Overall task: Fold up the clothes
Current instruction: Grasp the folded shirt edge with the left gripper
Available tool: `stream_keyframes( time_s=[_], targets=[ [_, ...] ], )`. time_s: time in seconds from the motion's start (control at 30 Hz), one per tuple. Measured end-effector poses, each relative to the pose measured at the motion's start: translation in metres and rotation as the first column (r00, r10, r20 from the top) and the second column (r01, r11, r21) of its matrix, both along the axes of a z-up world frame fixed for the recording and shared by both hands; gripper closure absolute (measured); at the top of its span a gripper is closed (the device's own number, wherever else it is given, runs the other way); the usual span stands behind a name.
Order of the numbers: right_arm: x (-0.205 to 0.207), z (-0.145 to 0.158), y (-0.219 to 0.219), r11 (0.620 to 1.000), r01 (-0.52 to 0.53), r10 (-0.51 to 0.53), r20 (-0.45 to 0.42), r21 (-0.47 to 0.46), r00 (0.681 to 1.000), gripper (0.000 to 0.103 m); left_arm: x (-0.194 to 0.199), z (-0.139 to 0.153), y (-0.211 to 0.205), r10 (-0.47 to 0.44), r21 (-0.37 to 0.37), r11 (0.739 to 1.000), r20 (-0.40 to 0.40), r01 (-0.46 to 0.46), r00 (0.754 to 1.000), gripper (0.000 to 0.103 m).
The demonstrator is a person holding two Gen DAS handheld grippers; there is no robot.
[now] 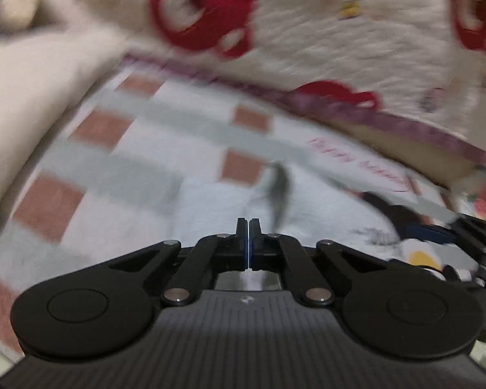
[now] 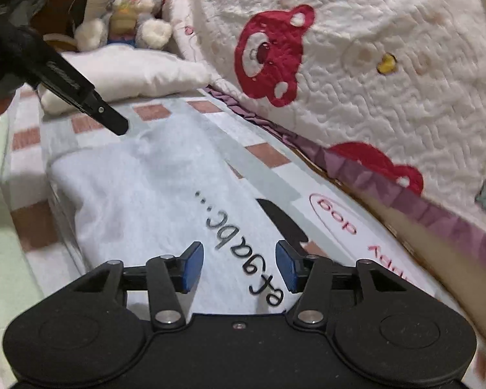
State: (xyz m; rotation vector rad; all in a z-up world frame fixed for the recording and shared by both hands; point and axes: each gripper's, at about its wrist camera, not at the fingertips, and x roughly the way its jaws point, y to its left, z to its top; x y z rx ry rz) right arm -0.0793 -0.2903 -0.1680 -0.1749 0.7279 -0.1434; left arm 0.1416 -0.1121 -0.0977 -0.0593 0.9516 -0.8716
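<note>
A white lettered garment lies flattened on the checked bed sheet beside a bear-print quilt, the right gripper hovering over it with jaws apart, the left gripper pressed together on nothing visible, likely between folds.

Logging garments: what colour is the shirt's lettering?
Black lettering on a white shirt; right wrist view.

A pale blue-white garment lies spread flat on a checked bedsheet, beside a white quilt with red bears. Black handwritten-style letters run across it, and its far corner shows a small pucker.
</note>
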Motion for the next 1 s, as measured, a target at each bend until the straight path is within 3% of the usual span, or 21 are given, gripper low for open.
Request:
stream_keyframes(
  time_s=[0.07,0.13,0.2,0.23,0.27,0.33,0.43,0.5,0.73,0.8,0.87,0.9,0.97,1.0],
  targets=[
    [0.006,-0.004,0.001,1.0,0.006,-0.006,-0.003,0.02,1.0,0.049,0.016,-0.018,0.005,0.01,-0.038,0.999,-0.142,-0.015,0.99,0.102],
    [0.01,-0.007,0.002,0.999,0.014,-0.014,-0.007,0.041,1.0,0.048,0.021,-0.023,0.01,0.025,-0.088,0.995,-0.218,-0.045,0.976,0.097],
    [0.008,-0.012,-0.002,0.997,0.031,-0.03,-0.012,0.069,0.999,0.046,0.023,-0.021,0.012,0.005,-0.134,0.99,-0.251,-0.04,0.968,0.081],
    [0.006,-0.015,-0.004,0.996,0.034,-0.033,-0.015,0.087,0.999,0.046,0.02,-0.02,0.01,-0.001,-0.121,0.992,-0.23,-0.028,0.973,0.057],
    [0.003,-0.017,-0.006,0.994,0.028,-0.027,-0.017,0.108,0.999,0.046,0.018,-0.018,0.007,-0.006,-0.108,0.994,-0.21,-0.017,0.978,0.042],
    [-0.004,-0.019,-0.008,0.992,0.015,-0.013,-0.019,0.125,1.0,0.043,0.013,-0.015,0.002,-0.018,-0.082,0.997,-0.169,0.005,0.985,0.039],
    [-0.015,-0.022,-0.012,0.992,-0.001,0.004,-0.024,0.127,1.0,0.039,0.005,-0.011,-0.006,-0.039,-0.04,0.999,-0.108,0.035,0.993,0.024],
    [-0.023,-0.026,-0.016,0.991,-0.006,0.01,-0.028,0.135,1.0,0.038,0.0,-0.008,-0.011,-0.056,-0.015,0.998,-0.073,0.055,0.996,0.024],
    [-0.031,-0.03,-0.019,0.989,-0.004,0.006,-0.011,0.15,1.0,0.038,-0.004,-0.027,-0.02,-0.056,-0.027,0.998,-0.086,0.053,0.995,0.024],
    [-0.031,-0.031,-0.02,0.988,-0.001,0.002,-0.006,0.155,1.0,0.037,-0.005,-0.032,-0.02,-0.064,-0.049,0.997,-0.106,0.059,0.992,0.029],
    [-0.032,-0.031,-0.02,0.987,0.002,-0.002,-0.001,0.16,1.0,0.037,-0.003,-0.035,-0.02,-0.088,-0.089,0.993,-0.156,0.074,0.984,0.046],
    [-0.032,-0.031,-0.02,0.987,0.003,-0.004,0.001,0.163,1.0,0.037,-0.004,-0.036,-0.021,-0.089,-0.101,0.992,-0.173,0.072,0.981,0.049],
    [-0.032,-0.031,-0.021,0.986,0.006,-0.008,0.006,0.168,1.0,0.037,-0.007,-0.037,-0.023,-0.097,-0.109,0.991,-0.185,0.077,0.978,0.069],
    [-0.032,-0.032,-0.021,0.985,0.008,-0.01,0.009,0.17,1.0,0.037,-0.009,-0.037,-0.025,-0.102,-0.106,0.991,-0.184,0.084,0.978,0.07]
  ],
)
